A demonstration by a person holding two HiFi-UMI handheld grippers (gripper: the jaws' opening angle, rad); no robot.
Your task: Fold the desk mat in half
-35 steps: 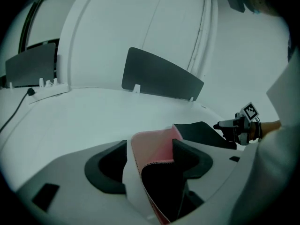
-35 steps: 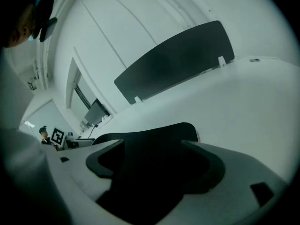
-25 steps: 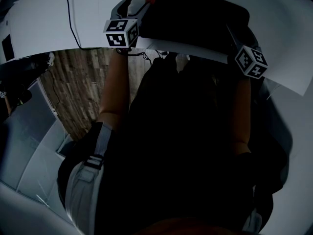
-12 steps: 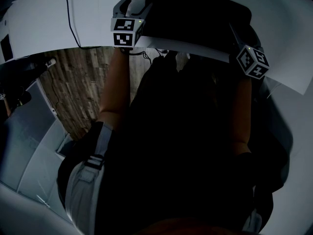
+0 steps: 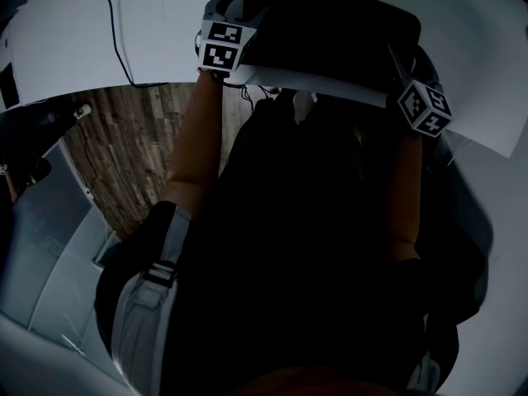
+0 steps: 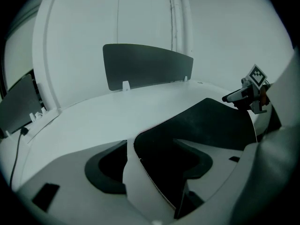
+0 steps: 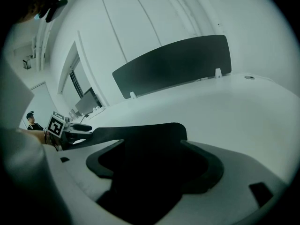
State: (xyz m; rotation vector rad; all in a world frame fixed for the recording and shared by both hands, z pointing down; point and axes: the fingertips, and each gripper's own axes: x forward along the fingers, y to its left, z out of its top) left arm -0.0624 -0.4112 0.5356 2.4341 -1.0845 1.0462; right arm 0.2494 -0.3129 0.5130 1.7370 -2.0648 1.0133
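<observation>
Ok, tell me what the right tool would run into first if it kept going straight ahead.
The right tool grips the mat, which would travel along. Past that lies the desk, then probably the dark divider panel at its far edge; depth is unclear.

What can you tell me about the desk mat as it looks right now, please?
The desk mat is a thin, flexible dark sheet with rounded corners and a matte face. Its far part lies flat on the white desk, while its near edge appears lifted. The left gripper is shut on the near left corner, where the sheet curls and shows a paler side with a stitched-looking edge; the right gripper is shut on the near right corner. It is not yet folded in half.
</observation>
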